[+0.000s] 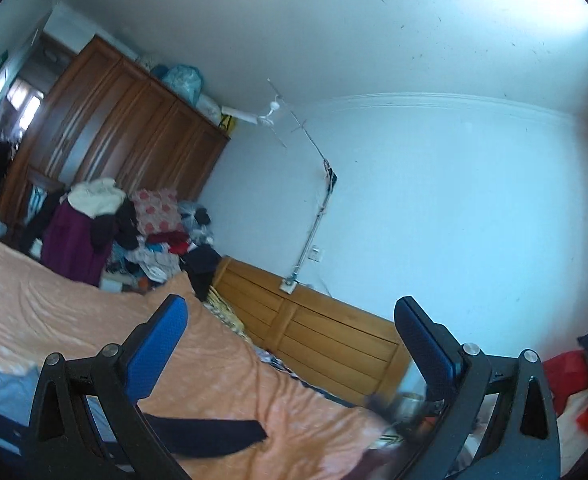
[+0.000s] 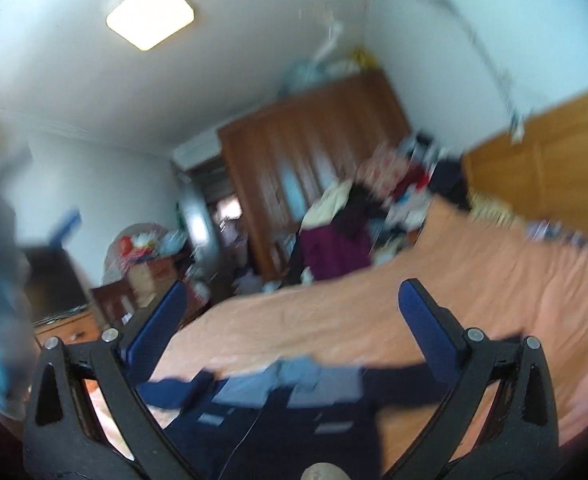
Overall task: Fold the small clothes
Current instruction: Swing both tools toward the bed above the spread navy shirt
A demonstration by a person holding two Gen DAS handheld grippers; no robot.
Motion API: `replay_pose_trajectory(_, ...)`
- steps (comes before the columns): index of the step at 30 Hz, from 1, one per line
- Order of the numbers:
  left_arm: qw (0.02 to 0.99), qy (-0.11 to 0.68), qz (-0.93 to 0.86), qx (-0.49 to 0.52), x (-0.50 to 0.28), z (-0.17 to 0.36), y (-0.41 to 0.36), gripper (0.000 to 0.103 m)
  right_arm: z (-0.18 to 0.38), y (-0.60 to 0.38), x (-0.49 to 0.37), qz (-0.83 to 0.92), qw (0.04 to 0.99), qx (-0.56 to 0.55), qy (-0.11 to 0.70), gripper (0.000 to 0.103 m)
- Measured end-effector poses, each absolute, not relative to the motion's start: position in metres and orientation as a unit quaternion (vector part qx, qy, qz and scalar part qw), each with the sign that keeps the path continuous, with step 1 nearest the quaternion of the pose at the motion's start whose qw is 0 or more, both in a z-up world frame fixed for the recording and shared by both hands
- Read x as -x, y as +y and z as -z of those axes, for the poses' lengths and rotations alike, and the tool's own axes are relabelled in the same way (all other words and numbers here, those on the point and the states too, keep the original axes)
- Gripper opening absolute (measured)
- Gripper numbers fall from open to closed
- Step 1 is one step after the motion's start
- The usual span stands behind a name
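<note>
A small dark navy garment (image 2: 294,412) with light blue-grey patches lies spread on the orange bedspread (image 2: 474,280), low in the right wrist view. My right gripper (image 2: 292,300) is open above it, its blue pads wide apart and empty. This view is blurred by motion. In the left wrist view a navy strip of the garment (image 1: 210,436) lies on the orange bedspread (image 1: 54,320) near the bottom, with more navy and light blue cloth at the lower left edge. My left gripper (image 1: 290,316) is open and tilted up toward the wall, holding nothing.
A wooden headboard (image 1: 314,328) borders the bed. A heap of mixed clothes (image 1: 134,232) sits beyond the bed in front of a brown wardrobe (image 1: 126,128). Red cloth (image 1: 566,376) lies at the right edge. A wooden dresser (image 2: 70,328) with clutter stands left of the bed.
</note>
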State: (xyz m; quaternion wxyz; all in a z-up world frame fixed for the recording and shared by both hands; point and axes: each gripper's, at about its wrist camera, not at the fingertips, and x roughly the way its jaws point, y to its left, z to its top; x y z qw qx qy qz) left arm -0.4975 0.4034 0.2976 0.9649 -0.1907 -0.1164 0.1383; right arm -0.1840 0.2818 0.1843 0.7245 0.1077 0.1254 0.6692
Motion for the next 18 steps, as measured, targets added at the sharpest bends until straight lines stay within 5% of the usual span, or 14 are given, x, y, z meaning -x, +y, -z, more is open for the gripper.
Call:
replay_pose_trajectory(3,0.964,-0.116,-0.126,0.203,0.495,-0.295,0.401,0.103,-0.108,0.340,0.211,-0.690,0.704,-0.055,0.159,0.103)
replay_pose_trajectory(6,0.966,-0.101,-0.130,0.200,0.492,-0.293,0.400,0.103,-0.032,0.387,0.242,-0.712,0.645,0.008,0.278,0.103)
replay_pose_trajectory(10,0.963,-0.100,-0.183,0.170,0.509,-0.290,0.408,0.103,0.011,0.358,0.284,-0.739,0.569,0.056,0.356,0.103)
replay_pose_trajectory(15,0.950,-0.084,-0.269,0.135,0.531,-0.276,0.433,0.103,-0.026,0.326,0.297,-0.738,0.619,0.110,0.245,0.103)
replay_pose_trajectory(18,0.932,-0.071,-0.344,0.084,0.540,-0.265,0.441,0.103,-0.087,0.298,0.302,-0.705,0.692,0.121,0.097,0.103)
